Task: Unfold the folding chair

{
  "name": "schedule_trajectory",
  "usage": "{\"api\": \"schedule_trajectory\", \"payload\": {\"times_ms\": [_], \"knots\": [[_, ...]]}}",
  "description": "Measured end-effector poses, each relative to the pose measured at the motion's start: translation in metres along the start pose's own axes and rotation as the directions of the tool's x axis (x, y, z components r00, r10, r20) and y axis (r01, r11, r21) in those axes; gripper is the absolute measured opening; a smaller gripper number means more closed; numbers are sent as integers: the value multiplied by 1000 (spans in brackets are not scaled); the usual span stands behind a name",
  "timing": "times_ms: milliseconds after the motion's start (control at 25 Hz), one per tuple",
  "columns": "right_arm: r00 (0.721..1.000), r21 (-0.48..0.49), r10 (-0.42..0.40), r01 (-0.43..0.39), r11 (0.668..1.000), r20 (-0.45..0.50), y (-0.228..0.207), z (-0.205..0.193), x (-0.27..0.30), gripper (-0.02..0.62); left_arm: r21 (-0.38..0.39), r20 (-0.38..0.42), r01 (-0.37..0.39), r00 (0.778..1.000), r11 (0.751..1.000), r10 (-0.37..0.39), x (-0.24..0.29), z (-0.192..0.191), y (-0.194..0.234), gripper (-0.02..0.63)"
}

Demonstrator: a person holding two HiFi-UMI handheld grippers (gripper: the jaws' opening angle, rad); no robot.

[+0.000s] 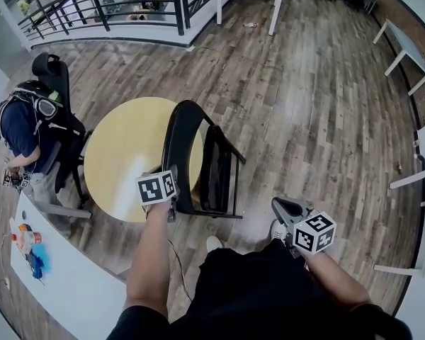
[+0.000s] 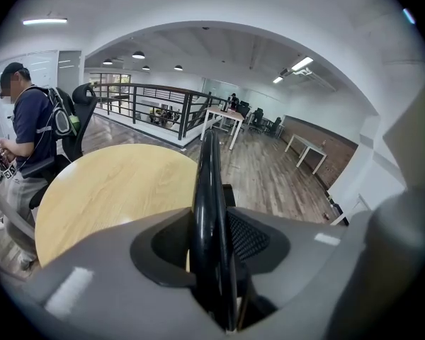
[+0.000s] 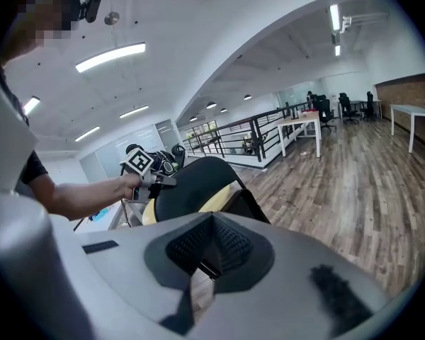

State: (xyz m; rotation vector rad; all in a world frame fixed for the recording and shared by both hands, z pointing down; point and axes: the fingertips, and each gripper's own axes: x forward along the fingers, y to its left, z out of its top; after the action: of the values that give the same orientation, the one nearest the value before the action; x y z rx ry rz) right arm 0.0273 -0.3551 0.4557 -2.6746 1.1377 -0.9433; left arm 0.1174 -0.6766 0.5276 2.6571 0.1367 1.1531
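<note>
A black folding chair [image 1: 183, 144] stands part-folded on the wooden floor, against the near right side of a round yellow table [image 1: 124, 158]. My left gripper [image 1: 171, 205] is at the lower edge of the chair's backrest. In the left gripper view the black backrest rim [image 2: 207, 190] runs straight up between the jaws, which are closed on it around [image 2: 216, 261]. My right gripper [image 1: 279, 205] hovers to the right of the chair, apart from it, shut and empty. In the right gripper view the chair's back [image 3: 191, 183] lies ahead of the closed right gripper [image 3: 211, 250].
A person with a backpack [image 1: 21, 129] sits left of the table by a black office chair [image 1: 53, 73]. A white desk [image 1: 64, 282] with small items is at the near left. A railing [image 1: 106, 6] runs along the back; white tables [image 1: 411, 48] line the right wall.
</note>
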Motion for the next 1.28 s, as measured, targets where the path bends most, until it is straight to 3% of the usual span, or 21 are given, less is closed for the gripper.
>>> {"api": "schedule_trajectory", "payload": {"times_ms": [400, 600, 840, 920, 1280], "knots": [[996, 0, 91, -91, 996, -25, -86, -3, -18, -5, -11, 39, -22, 999, 1000, 22, -6, 4, -93, 140], [986, 33, 147, -145, 989, -83, -116, -17, -14, -5, -12, 46, -18, 999, 1000, 19, -9, 5, -143, 137], [964, 123, 224, -207, 971, -144, -123, -48, 25, -5, -34, 44, 79, 996, 996, -77, -10, 2, -194, 133], [954, 148, 245, -220, 964, -176, -118, -63, 45, 72, -24, 28, 102, 994, 994, -102, -8, 2, -207, 133], [943, 242, 200, -135, 961, -266, -112, -116, 111, 190, -117, 14, 294, 956, 949, -294, -5, -8, -270, 120]]}}
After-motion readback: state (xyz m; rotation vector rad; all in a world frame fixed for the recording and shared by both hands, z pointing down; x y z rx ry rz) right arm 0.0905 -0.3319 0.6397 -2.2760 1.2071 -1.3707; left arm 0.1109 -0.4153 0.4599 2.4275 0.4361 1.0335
